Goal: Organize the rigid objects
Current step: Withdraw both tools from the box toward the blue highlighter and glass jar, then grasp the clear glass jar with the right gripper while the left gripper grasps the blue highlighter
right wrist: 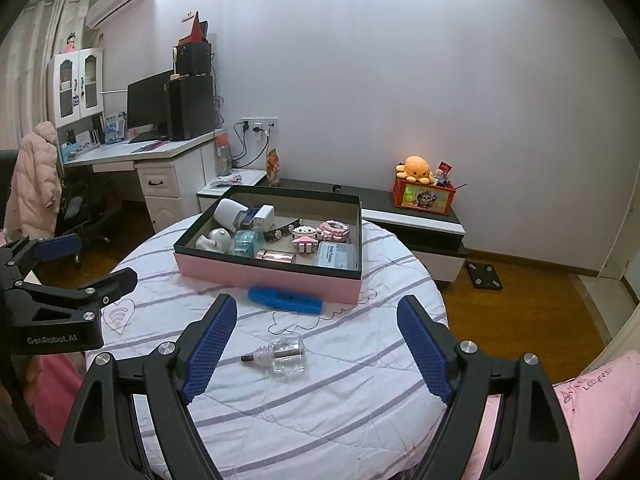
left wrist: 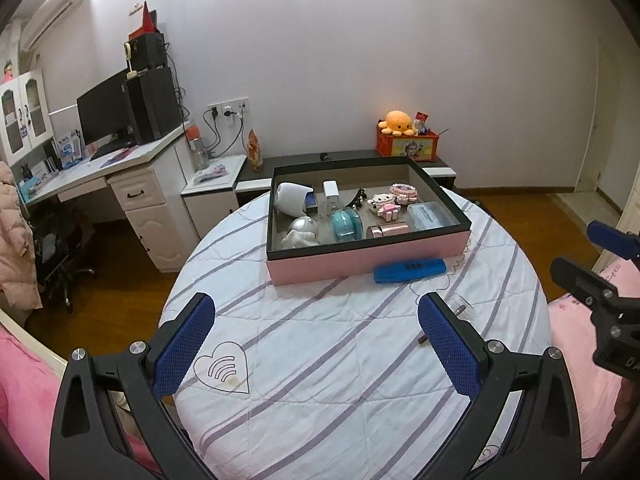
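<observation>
Two loose things outside the box, both easy to knock away.

The pink box (right wrist: 268,276) sits at the bed's far edge, already crowded; the blue case (right wrist: 285,300) lies against its front wall, the clear bottle (right wrist: 286,354) nearer the middle. Right gripper (right wrist: 316,344) and left gripper (left wrist: 316,340) both gape empty. The bottle, probably glass, may roll or slip.
</observation>
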Action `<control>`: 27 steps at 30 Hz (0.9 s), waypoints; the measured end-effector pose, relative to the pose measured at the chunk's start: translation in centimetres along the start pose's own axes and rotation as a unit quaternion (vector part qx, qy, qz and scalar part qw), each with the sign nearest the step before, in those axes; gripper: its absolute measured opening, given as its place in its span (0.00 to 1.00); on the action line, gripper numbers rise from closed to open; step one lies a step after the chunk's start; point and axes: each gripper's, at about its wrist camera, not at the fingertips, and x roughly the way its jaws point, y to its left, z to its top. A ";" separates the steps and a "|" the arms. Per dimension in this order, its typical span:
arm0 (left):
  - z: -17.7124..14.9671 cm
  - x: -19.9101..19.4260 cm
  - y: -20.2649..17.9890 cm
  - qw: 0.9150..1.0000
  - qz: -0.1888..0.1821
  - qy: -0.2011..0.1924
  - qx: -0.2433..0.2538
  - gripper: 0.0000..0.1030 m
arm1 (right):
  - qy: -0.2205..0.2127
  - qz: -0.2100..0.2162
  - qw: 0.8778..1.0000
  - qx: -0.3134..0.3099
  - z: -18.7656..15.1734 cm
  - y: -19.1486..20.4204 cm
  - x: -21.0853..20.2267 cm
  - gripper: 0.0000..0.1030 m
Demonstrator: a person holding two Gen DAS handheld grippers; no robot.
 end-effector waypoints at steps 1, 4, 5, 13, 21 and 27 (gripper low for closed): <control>0.0 0.0 0.0 1.000 0.001 0.001 0.001 1.00 | 0.004 0.000 1.000 -0.001 -0.1 0.1 0.1 0.82; -0.2 0.3 0.3 1.000 0.003 0.008 -0.003 1.00 | 0.018 0.004 1.000 -0.006 -0.3 0.2 0.9 0.82; -0.3 0.6 0.4 1.000 0.002 0.012 -0.004 1.00 | 0.027 0.003 1.000 -0.007 -0.4 0.3 1.5 0.82; -1.2 4.3 1.4 0.998 0.005 0.065 -0.013 1.00 | 0.096 0.008 0.995 -0.007 -1.7 0.8 6.7 0.82; -1.1 8.5 1.9 0.994 0.000 0.109 -0.010 1.00 | 0.176 0.007 0.984 0.003 -3.4 1.2 13.7 0.82; -1.1 11.1 1.6 0.991 -0.021 0.134 -0.009 1.00 | 0.196 0.035 0.980 0.021 -4.0 1.1 16.1 0.81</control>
